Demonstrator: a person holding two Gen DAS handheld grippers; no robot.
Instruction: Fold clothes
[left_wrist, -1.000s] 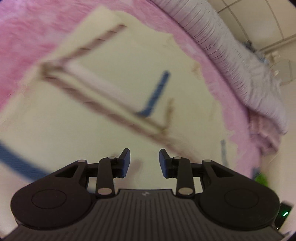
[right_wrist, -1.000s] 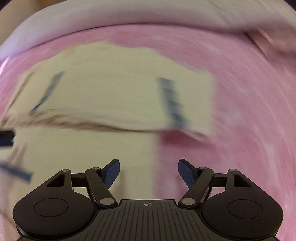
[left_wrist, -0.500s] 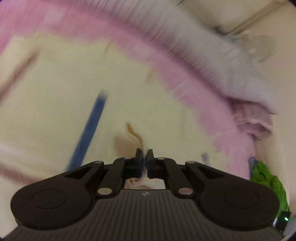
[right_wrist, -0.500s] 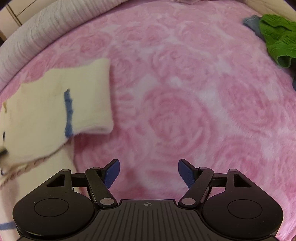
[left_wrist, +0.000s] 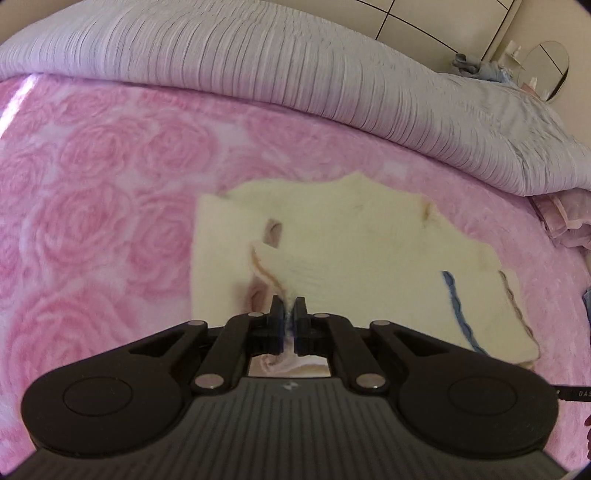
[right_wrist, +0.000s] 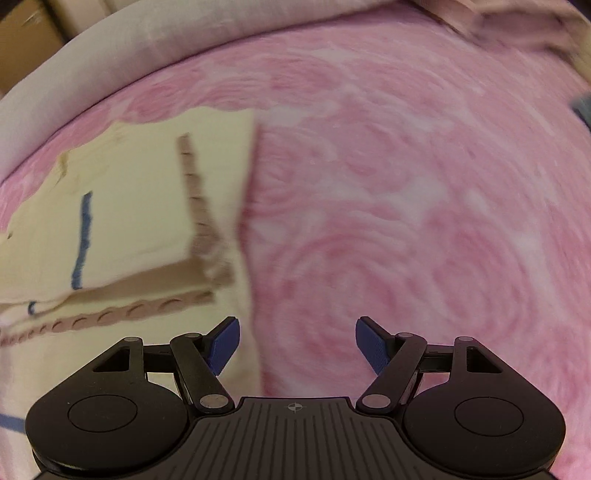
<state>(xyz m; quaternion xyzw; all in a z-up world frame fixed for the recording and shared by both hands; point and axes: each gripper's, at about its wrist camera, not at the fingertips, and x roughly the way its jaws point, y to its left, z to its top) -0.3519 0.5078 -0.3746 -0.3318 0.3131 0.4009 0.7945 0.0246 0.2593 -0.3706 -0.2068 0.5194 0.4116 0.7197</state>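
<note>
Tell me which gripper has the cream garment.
The left gripper: shut, pinching the cream garment. The right gripper hangs open, empty.

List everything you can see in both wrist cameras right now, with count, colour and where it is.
Cream garment: one, cream with blue and brown stitched trim, spread on the blanket, partly folded.
Blanket: one, pink with a rose pattern, under the garment.
Quilt: one, pale lilac-grey and ribbed, bunched along the blanket's far edge.
Mirror: one, round, far right corner of the left view.
Left gripper: one, black, shut on a pinch of the cream garment.
Right gripper: one, black with blue pads, open and empty, above the garment's right edge.
</note>
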